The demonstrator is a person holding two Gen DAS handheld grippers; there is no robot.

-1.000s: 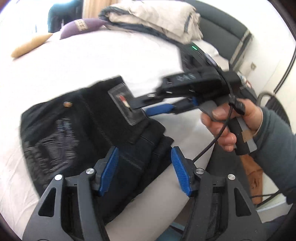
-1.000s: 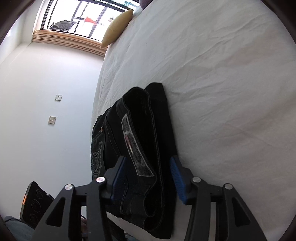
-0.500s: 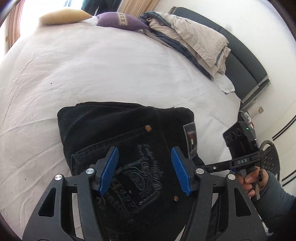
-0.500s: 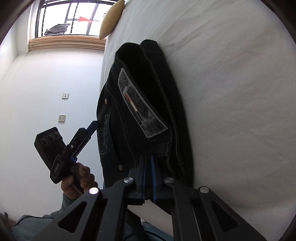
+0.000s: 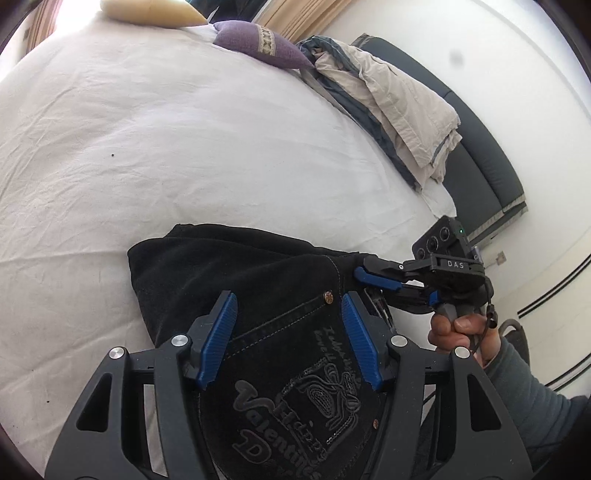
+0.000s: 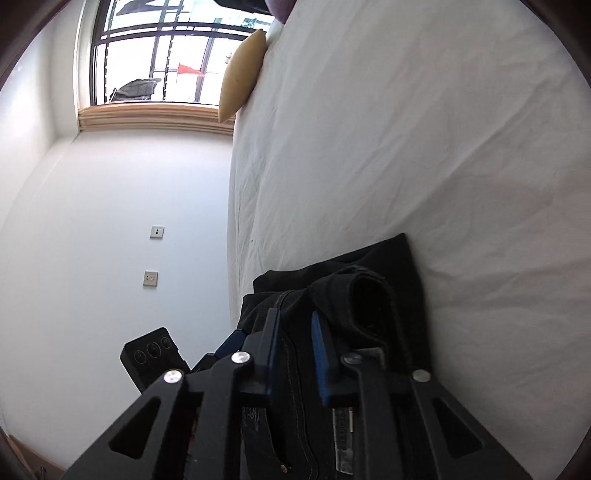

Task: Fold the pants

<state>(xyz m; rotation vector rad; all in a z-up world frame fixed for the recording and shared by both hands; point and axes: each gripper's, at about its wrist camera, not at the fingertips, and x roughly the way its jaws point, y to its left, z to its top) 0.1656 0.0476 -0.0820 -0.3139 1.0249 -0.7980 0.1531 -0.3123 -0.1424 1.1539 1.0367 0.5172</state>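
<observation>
Black jeans (image 5: 258, 280) lie folded into a compact bundle on the white bed sheet (image 5: 147, 147), back pocket with embroidered lettering facing up. My left gripper (image 5: 288, 299) hovers open just above the pocket area, with nothing pinched between its blue pads. My right gripper (image 5: 373, 280), held by a hand in a grey sleeve, grips the waistband edge at the bundle's right side. In the right wrist view the jeans (image 6: 388, 266) fill the narrow gap between the pads of the right gripper (image 6: 294, 317), whose jaws are opening slightly.
A purple cushion (image 5: 258, 40) and a yellow pillow (image 5: 147, 11) lie at the far end of the bed. A folded beige duvet (image 5: 388, 107) rests along the right side by a dark headboard (image 5: 480, 177). A window (image 6: 147, 55) and a white wall flank the bed's edge.
My right gripper went from open around the jeans' edge to closed on it. The left gripper swung across and now sits over the pocket, still open.
</observation>
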